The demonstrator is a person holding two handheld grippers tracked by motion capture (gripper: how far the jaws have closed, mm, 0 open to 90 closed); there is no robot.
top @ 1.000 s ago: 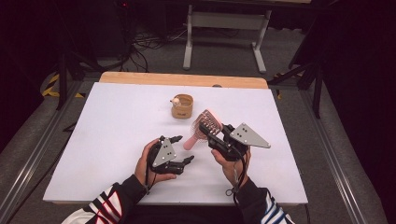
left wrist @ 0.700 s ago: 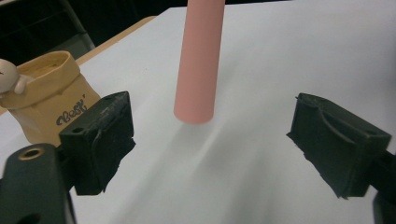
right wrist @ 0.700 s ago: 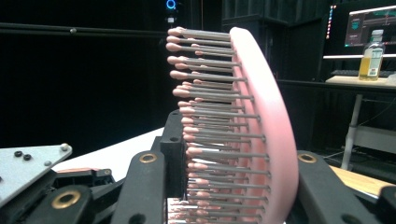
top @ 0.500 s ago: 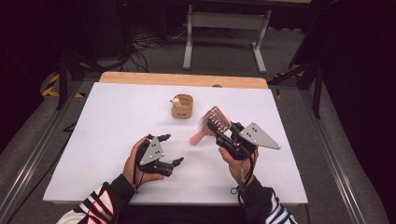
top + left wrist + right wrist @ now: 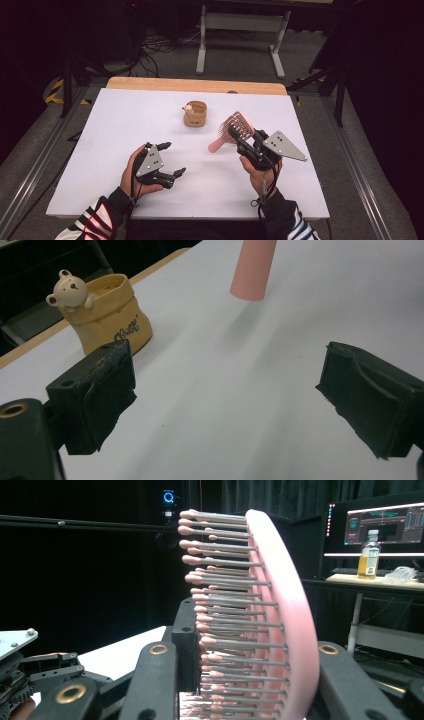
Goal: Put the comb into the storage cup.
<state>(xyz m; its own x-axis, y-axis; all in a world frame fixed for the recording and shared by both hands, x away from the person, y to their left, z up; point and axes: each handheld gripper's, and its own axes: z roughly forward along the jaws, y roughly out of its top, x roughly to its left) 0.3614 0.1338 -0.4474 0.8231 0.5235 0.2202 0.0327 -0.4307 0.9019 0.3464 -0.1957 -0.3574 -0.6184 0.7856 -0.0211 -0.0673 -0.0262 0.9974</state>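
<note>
- The right gripper [image 5: 241,139], right of centre in the high view, is clamped on the head of a pink hairbrush [image 5: 232,131].
- In the right gripper view the brush [image 5: 272,615] stands between the two black jaws, bristles facing the frame's left, its pink back to the right.
- In the high view the brush's handle slants down-left from the head, ending near the frame's centre above the white table [image 5: 100,165].
- The left gripper [image 5: 172,160], lower left of centre, has its jaws wide apart with nothing between them; they have just been opening.
- In the left gripper view its jaws sit at the lower left and lower right over bare table.
- The brush handle's end [image 5: 253,267] hangs at the top centre of that view.
- A tan bear cup [image 5: 107,315] stands at the upper left there, and above centre in the high view [image 5: 195,114].
</note>
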